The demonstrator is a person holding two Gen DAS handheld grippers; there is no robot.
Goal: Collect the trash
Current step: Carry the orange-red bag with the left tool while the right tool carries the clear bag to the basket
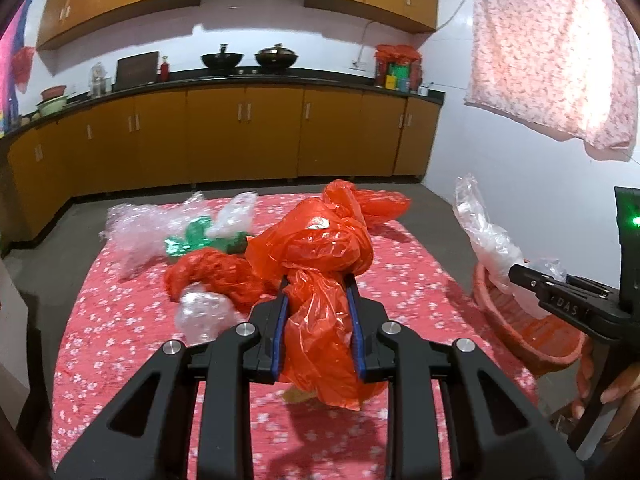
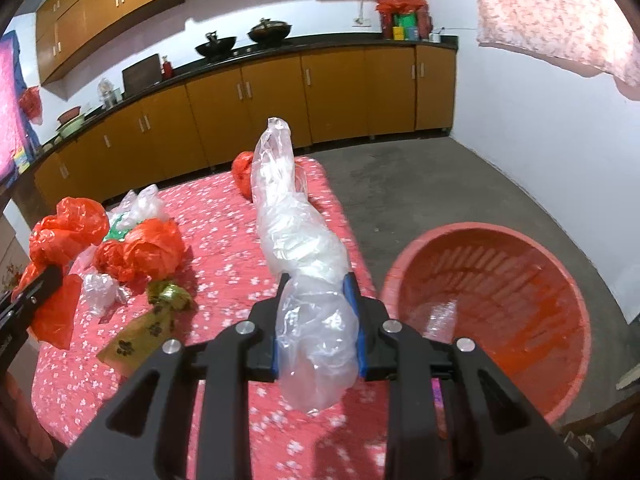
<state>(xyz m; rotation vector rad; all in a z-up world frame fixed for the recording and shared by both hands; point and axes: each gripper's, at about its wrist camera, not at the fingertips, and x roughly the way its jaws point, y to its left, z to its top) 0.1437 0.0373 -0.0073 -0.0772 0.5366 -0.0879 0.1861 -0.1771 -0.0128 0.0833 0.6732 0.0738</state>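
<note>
Left wrist view: left gripper has its jaws clamped on a crumpled orange plastic bag; the bag bulges out ahead of the blue pads and hangs below them, clear of the tabletop, which carries a red floral cloth. More trash on the tabletop beyond: a second orange bag, a green wrapper, clear bubble wrap and a clear plastic wad just left of the jaws. At the right edge, the right gripper comes in sideways, holding a clear plastic bag over the red basket that sits beside the tabletop.

Right wrist view: right gripper, jaws closed narrow on the clear plastic bag, which stands up ahead of the pads and sags below them. Red basket sits on the floor just right of the tabletop; something clear lies inside on its bottom. Left on the tabletop: orange bags, a gold wrapper with paw prints, small clear wad. Another orange piece lies at the far edge behind the held bag. Left gripper shows at the left edge with its orange bag.
</note>
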